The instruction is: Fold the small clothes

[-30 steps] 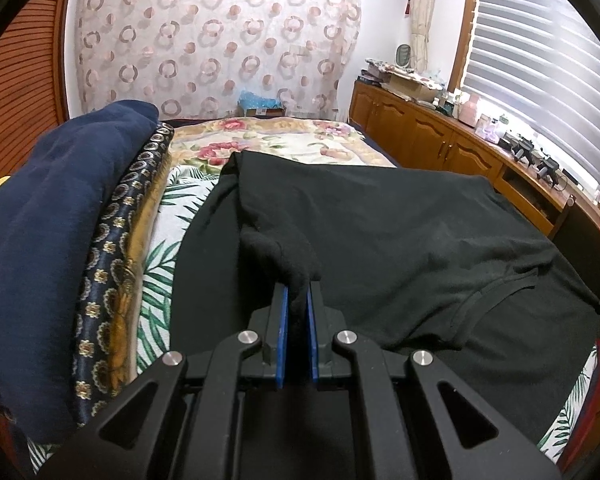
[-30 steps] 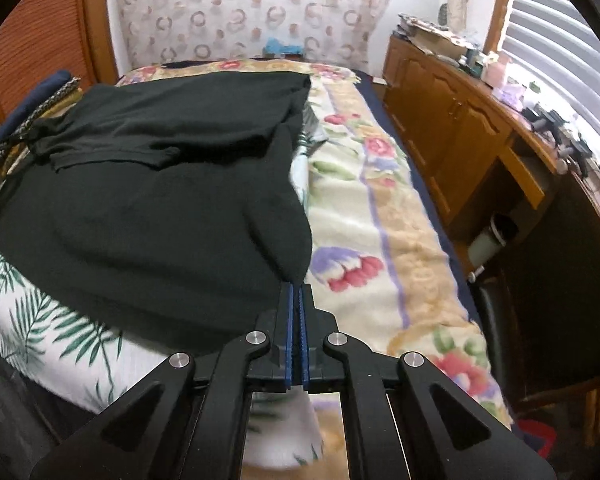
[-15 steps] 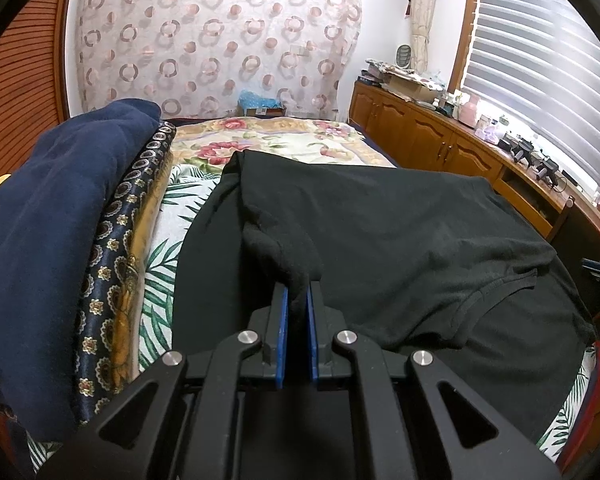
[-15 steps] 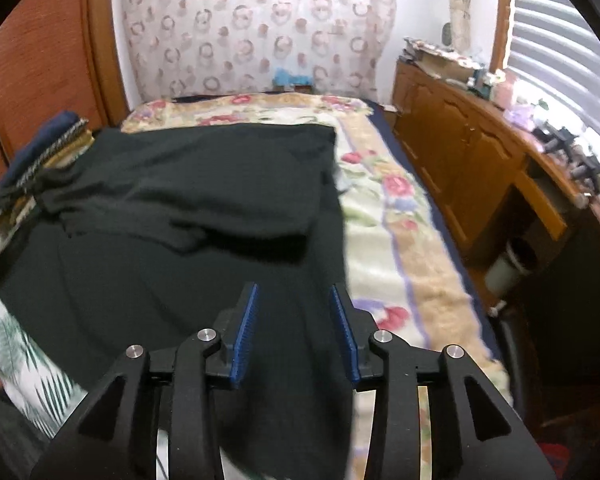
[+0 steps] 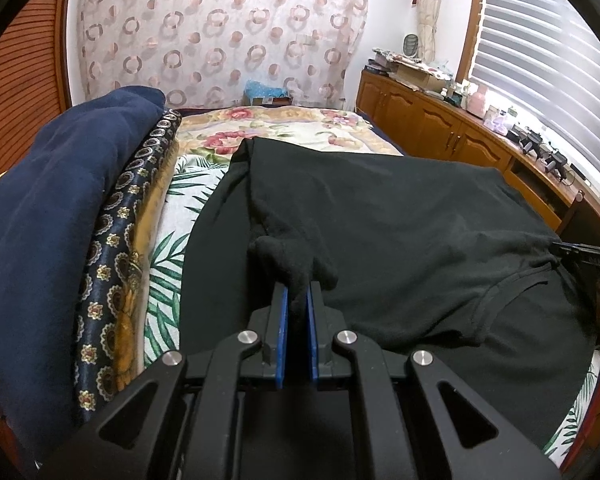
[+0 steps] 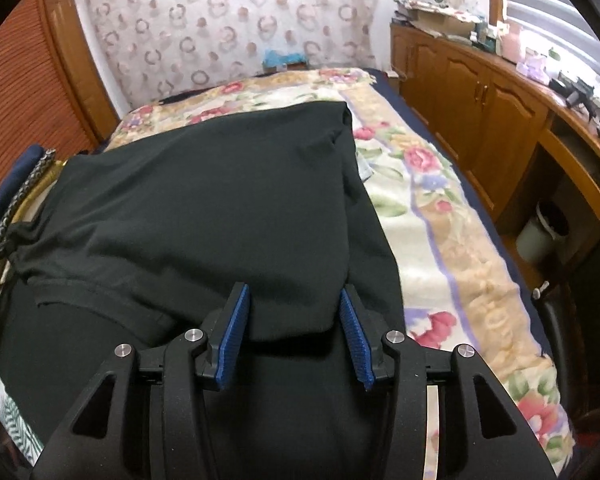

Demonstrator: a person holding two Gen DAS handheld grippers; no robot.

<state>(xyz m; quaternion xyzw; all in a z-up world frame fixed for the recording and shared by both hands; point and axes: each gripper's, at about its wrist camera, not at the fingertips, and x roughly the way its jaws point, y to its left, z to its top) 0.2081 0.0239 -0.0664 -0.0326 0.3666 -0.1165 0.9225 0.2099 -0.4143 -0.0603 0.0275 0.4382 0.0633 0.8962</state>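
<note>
Black cloth of the shirt (image 5: 400,216) is pinched by the left gripper (image 5: 296,300), so the spread-open, empty right gripper (image 6: 294,316) should grasp the folded edge evenly.

Circle-patterned curtain (image 5: 220,40) hanging across far wall. Slatted wooden panel (image 5: 16,92) standing left. Wooden cabinets (image 6: 480,92) running along right, clutter sitting on top. Daylight coming through window blinds (image 5: 548,60). Floral bedspread (image 6: 440,216) covering bed.
</note>
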